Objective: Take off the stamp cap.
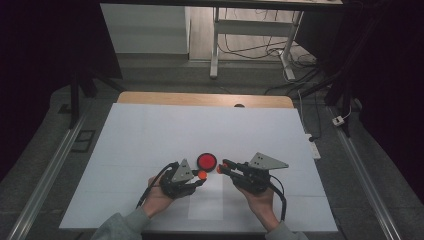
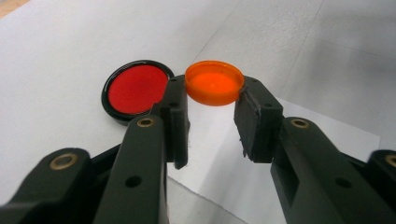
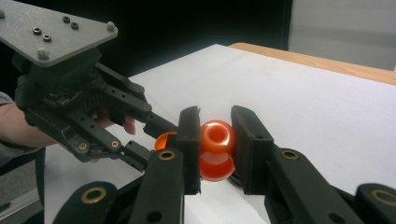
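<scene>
My left gripper (image 1: 201, 176) is shut on a small orange cap (image 2: 214, 82), pinching it by its rim at the fingertips, open side up. My right gripper (image 1: 220, 168) is shut on a small orange bottle (image 3: 216, 149) whose round mouth faces the camera in the right gripper view. The two grippers point at each other just above the table, with the cap (image 3: 163, 139) a short way from the bottle. A red disc with a black rim (image 1: 206, 161) lies flat on the white table cover just beyond both tips, also seen as the red disc (image 2: 137, 88) left of the cap.
A white cover (image 1: 150, 135) spreads over the table, with a wooden edge (image 1: 205, 98) at the far side. A lighter paper rectangle (image 1: 206, 200) lies below the grippers. Desk legs and cables (image 1: 260, 50) stand on the floor beyond.
</scene>
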Available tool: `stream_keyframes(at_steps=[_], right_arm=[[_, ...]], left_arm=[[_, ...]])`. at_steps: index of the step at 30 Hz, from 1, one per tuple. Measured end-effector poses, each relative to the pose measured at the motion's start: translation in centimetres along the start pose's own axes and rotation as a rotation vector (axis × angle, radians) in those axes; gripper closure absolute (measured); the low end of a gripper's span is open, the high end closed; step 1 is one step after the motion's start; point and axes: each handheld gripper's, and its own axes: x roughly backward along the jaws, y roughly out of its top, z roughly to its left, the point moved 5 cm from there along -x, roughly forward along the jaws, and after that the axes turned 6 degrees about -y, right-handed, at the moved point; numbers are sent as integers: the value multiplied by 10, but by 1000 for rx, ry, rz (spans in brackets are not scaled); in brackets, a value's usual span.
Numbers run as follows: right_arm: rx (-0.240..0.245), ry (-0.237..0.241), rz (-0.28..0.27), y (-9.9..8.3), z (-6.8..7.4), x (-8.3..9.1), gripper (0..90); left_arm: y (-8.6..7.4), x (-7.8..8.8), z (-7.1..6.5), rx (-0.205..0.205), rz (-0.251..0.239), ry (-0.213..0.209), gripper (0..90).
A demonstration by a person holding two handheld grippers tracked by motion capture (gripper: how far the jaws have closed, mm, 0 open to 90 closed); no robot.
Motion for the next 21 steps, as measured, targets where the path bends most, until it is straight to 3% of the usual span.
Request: stream_keyframes(at_steps=[8, 21], right_arm=[[8, -2, 4, 0, 0, 0, 727], [27, -7, 15, -2, 1, -2, 727]], left_arm=[[-6, 9, 5, 23, -6, 9, 656], [-34, 53, 23, 103, -45, 62, 655]])
